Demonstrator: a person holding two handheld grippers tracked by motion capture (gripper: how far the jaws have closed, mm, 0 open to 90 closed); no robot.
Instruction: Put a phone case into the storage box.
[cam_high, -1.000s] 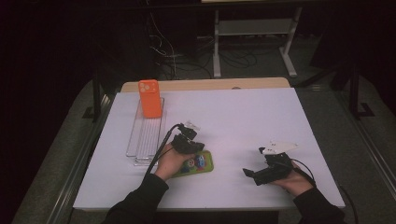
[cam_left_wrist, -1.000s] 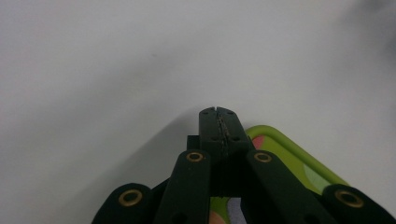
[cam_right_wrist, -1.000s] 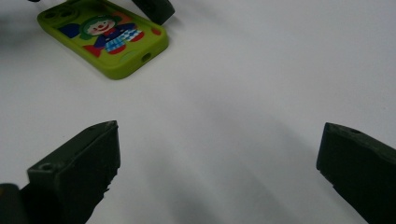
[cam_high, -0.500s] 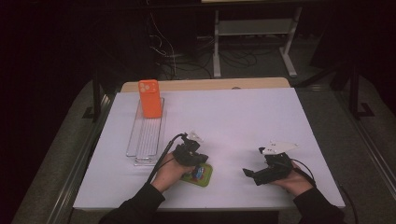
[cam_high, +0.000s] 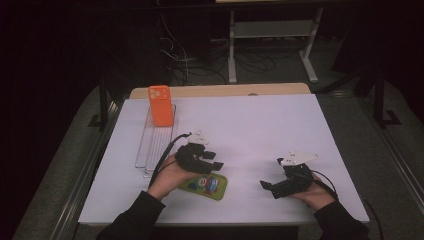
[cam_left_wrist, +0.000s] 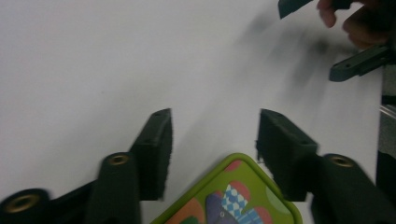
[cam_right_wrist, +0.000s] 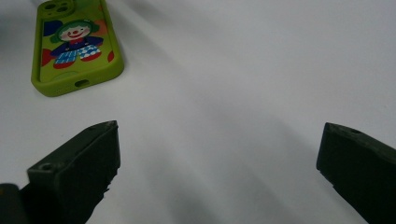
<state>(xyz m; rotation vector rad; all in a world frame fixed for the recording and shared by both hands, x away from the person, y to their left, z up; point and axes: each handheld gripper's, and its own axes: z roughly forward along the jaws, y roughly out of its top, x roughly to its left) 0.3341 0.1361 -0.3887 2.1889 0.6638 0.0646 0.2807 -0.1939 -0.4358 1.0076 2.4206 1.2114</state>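
glossy green rounded phone case (cam_high: 205, 184) flat near surface's (cam_high: 260, 125) front edge; left claw (cam_left_wrist: 212, 140) just opened, clear of it; right claw (cam_right_wrist: 219, 154) agape, empty.

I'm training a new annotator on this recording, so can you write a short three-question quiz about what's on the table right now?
1. True or false: the green phone case lies flat on the white table.
2. Where is the orange phone case? A) upright in the clear rack B) beside the right gripper
3. Are the left gripper pads pressing the green case?

Key: 1 true; 2 A; 3 no, jaws just opened, case lies free.
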